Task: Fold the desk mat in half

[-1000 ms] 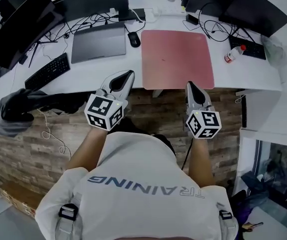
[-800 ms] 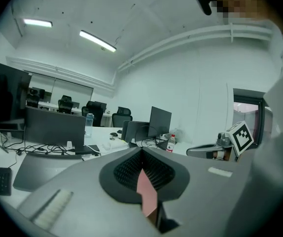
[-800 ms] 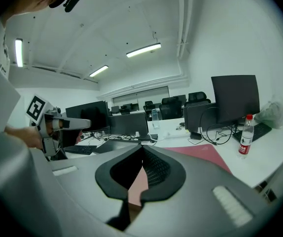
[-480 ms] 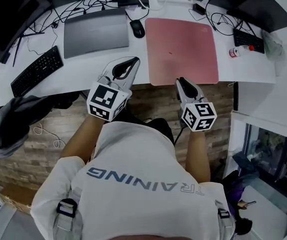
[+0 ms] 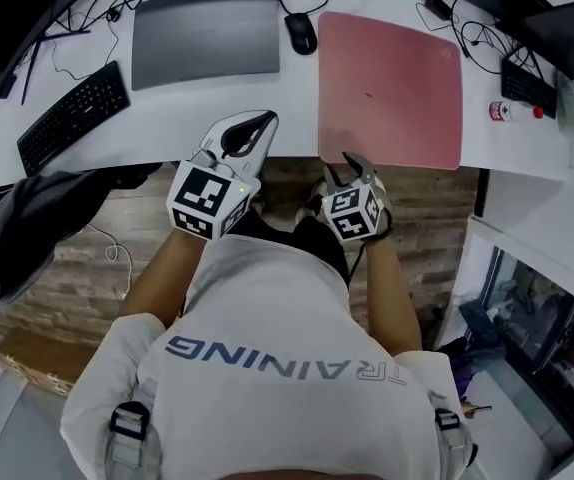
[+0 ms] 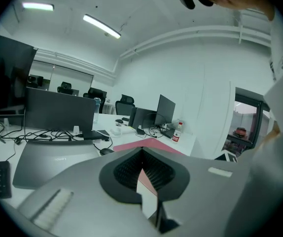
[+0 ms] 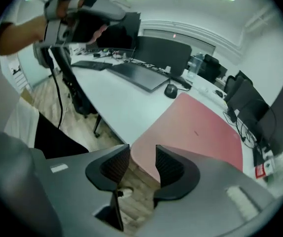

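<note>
The pink desk mat (image 5: 392, 88) lies flat on the white desk (image 5: 147, 133), its near edge at the desk's front edge. My right gripper (image 5: 355, 162) hovers at the mat's near-left corner, its jaws opening. In the right gripper view the mat (image 7: 200, 132) stretches ahead, and its corner shows through the gap of the right gripper (image 7: 142, 151) without touching either pad. My left gripper (image 5: 264, 120) is shut and holds nothing, over the desk's front edge left of the mat. From the left gripper view only a pink strip of the mat (image 6: 154, 144) shows beyond the closed jaws.
A closed grey laptop (image 5: 205, 36) and a black mouse (image 5: 300, 33) lie left of the mat, with a black keyboard (image 5: 72, 116) further left. A bottle (image 5: 512, 111) and another keyboard (image 5: 532, 83) lie right of it. Monitors and cables line the back. A chair (image 5: 27, 228) stands at the left.
My right gripper has swung left and forward to the mat's near-left corner, and its jaws have gone from shut to apart. The left gripper has stayed at the desk's edge.
</note>
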Action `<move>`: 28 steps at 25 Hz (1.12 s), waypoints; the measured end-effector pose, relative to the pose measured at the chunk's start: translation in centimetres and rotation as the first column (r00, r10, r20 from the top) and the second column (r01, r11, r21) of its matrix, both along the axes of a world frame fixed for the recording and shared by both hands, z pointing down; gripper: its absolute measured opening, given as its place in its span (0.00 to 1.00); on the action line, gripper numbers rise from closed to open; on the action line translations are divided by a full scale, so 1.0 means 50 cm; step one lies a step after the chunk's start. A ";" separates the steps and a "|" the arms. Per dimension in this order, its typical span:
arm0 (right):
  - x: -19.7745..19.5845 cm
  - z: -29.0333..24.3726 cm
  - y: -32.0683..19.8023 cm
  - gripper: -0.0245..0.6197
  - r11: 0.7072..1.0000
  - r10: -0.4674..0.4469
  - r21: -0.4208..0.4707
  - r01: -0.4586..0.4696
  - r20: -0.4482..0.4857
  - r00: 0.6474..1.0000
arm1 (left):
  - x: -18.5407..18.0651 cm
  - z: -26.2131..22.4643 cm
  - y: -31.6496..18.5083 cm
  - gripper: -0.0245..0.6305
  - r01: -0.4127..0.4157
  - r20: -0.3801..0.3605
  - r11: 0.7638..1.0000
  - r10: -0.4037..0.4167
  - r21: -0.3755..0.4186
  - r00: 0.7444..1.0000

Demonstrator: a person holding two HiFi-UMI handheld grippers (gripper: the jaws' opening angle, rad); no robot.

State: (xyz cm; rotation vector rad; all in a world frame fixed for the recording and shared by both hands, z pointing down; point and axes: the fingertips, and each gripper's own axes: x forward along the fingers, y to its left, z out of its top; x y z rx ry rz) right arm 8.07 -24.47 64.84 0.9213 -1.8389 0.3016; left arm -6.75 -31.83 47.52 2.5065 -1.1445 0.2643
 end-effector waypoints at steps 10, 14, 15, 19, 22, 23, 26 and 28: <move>-0.024 0.127 0.007 0.32 0.965 -0.259 -0.011 0.264 -0.238 0.936 | -0.010 0.030 0.014 0.04 0.098 0.012 0.993 -0.097 -0.071 0.995; -0.025 0.134 -0.003 0.25 0.969 -0.229 0.022 0.245 -0.278 0.933 | -0.015 0.037 0.026 0.04 0.123 0.018 0.989 -0.122 -0.077 0.992; -0.026 0.132 -0.001 0.25 0.970 -0.229 0.019 0.242 -0.264 0.937 | -0.016 0.038 0.029 0.04 0.129 0.018 0.988 -0.128 -0.080 0.992; -0.033 0.114 0.006 0.15 0.972 -0.232 -0.016 0.233 -0.174 0.957 | -0.012 0.034 0.026 0.04 0.130 0.016 0.988 -0.130 -0.078 0.991; -0.025 0.094 -0.006 0.09 0.986 -0.165 -0.004 0.165 -0.123 0.979 | 0.005 0.027 0.018 0.04 0.110 0.018 0.992 -0.109 -0.066 0.994; -0.021 0.089 -0.011 0.09 0.991 -0.133 0.001 0.134 -0.100 0.986 | 0.012 0.025 0.016 0.04 0.099 0.019 0.993 -0.098 -0.063 0.995; -0.011 0.070 -0.024 0.08 0.999 -0.035 0.003 0.035 0.006 0.999 | 0.037 0.016 0.010 0.04 0.065 0.020 0.996 -0.064 -0.055 0.998; 0.008 0.048 -0.034 0.08 0.999 0.052 0.009 -0.053 0.098 0.994 | 0.058 0.008 0.008 0.04 0.038 0.023 0.998 -0.037 -0.048 0.999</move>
